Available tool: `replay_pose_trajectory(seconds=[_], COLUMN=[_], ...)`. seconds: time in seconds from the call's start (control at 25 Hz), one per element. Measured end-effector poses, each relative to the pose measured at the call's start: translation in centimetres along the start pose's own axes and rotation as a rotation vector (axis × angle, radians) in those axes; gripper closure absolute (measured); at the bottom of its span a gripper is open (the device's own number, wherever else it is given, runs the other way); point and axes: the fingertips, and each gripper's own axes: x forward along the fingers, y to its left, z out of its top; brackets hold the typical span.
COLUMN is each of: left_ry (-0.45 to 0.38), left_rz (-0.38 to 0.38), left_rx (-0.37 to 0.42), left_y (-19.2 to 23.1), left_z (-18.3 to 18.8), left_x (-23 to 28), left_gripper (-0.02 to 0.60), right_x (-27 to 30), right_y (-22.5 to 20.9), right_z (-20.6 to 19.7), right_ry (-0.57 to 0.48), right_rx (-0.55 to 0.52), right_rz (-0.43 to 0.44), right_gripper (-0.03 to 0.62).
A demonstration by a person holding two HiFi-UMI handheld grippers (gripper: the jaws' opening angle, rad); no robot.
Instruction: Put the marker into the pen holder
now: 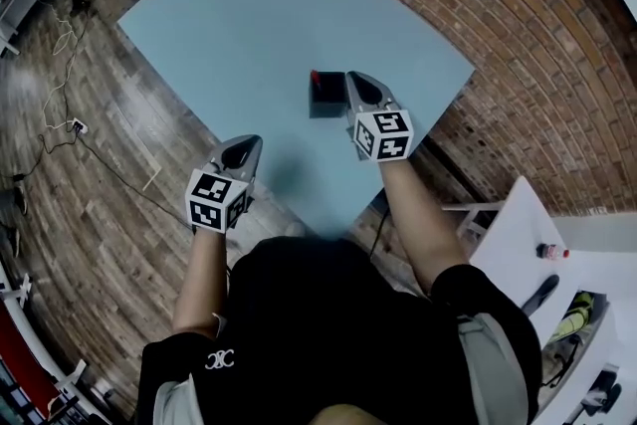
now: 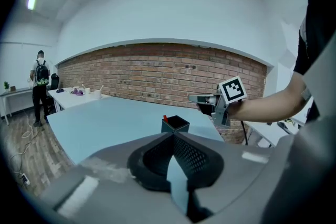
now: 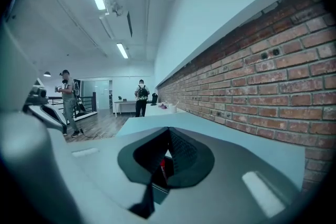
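Observation:
A dark square pen holder [image 1: 325,97] stands on the light blue table [image 1: 249,25] near its right edge. A red marker [image 1: 315,75] stands in it, its tip above the rim; the left gripper view shows the same marker [image 2: 165,118] in the holder [image 2: 175,124]. My right gripper [image 1: 363,90] hovers just right of the holder, jaws shut and empty. In the right gripper view the marker [image 3: 163,168] shows through the gap below the jaw tips. My left gripper [image 1: 239,152] hangs at the table's near edge, shut, holding nothing.
A brick wall [image 1: 518,35] runs close behind the table's right side. A white table [image 1: 518,234] with a small bottle [image 1: 550,252] stands at right. Another white table [image 2: 79,97] is at the far end. A person with a backpack [image 2: 40,78] stands on the wooden floor.

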Motion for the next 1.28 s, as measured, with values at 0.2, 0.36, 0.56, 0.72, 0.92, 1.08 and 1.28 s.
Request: replay_pose_trajectory(seconds=[0.2, 0.36, 0.56, 0.72, 0.92, 1.08, 1.28], left_ry=[-0.018, -0.041, -0.054, -0.063, -0.076, -0.072, -0.066], left_rz=[-0.020, -0.039, -0.060, -0.083, -0.125, -0.143, -0.154], left_rx=[0.040, 0.048, 0.045, 0.044, 0.065, 0.075, 0.078], left_y=[-0.9, -1.6, -2.4, -3.5, -5.6, -6.5, -6.8], left_z=[0.9, 1.5, 1.5, 1.7, 2.1, 1.9, 1.9], left_x=[0.6, 0.9, 1.1, 1.3, 1.6, 1.6, 1.7], left_gripper=[0.578, 0.578, 0.580, 0.578, 0.578, 0.578, 0.578], right_x=[-4.7, -9.0, -12.9, -14.9, -16.8, -18.2, -19.7], right_y=[1.0, 0.9, 0.0, -0.3, 0.3, 0.7, 0.9], right_z=[2.9, 3.9, 2.7, 1.2, -0.4, -1.0, -1.2], right_ry=[-0.074, -0.127, -0.122, -0.089, -0.068, -0.058, -0.051], right_rx=[-0.016, 0.030, 0.051, 0.068, 0.067, 0.073, 0.073], right_rz=[-0.040, -0.098, -0.146, -0.171, -0.181, -0.194, -0.208], right_gripper=[0.586, 0.586, 0.586, 0.588, 0.588, 0.588, 0.588])
